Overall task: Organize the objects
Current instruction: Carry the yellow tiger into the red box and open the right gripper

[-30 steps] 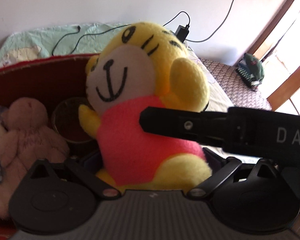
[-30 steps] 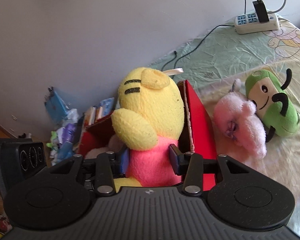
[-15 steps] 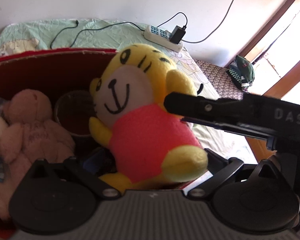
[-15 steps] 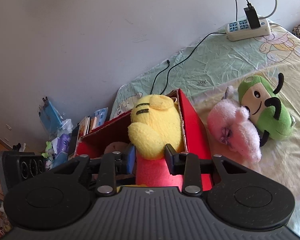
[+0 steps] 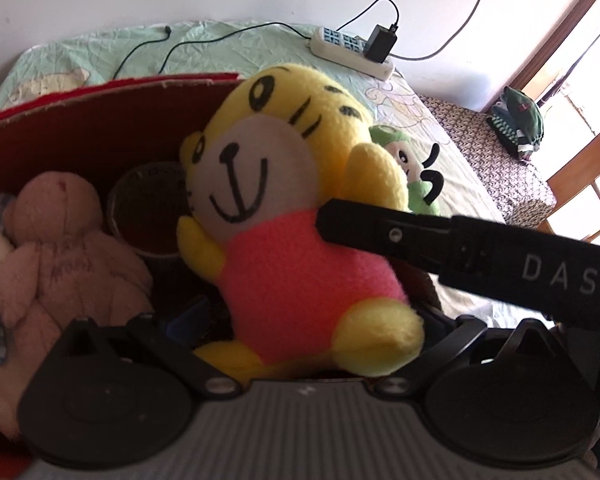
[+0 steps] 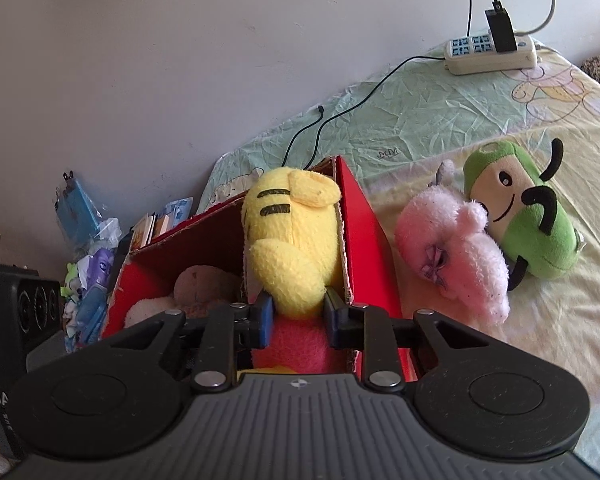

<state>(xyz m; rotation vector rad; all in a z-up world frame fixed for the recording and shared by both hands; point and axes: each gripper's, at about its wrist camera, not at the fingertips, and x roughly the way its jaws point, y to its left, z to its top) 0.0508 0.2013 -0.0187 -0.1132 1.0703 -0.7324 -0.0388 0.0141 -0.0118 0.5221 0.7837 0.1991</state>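
**Yellow tiger toy held over the red box**

The right claw (image 6: 296, 316) was clamped on the yellow tiger plush (image 6: 290, 240), its blue-padded fingers (image 6: 263, 314) pressing the toy's sides just where the yellow head met the pink body. That grip low on the torso left the head free and kept the soft toy upright, which suited lowering it feet first. The plush hung at the right end of the red cardboard box (image 6: 360, 240), against its right wall, with its lower half already below the rim.

From the left wrist view the toy's smiling face was turned toward the camera, and the right claw's black finger crossed its pink belly. The left claw (image 5: 304, 344) sat close under the toy; its fingertips were hidden behind the plush, so I could not tell whether it was apart or together. It seemed placed there to steady or receive the toy, though that was only a judgement.

Inside the box lay a brown teddy (image 5: 56, 248) and a dark cup (image 5: 148, 208), leaving a gap at the right end, likely the reason for that spot. On the bed (image 6: 420, 120) outside the box lay a pink plush (image 6: 456, 256) touching a green plush (image 6: 528, 220), probably next to be packed. A power strip (image 6: 492, 52) rested near the wall, well apart from the work.
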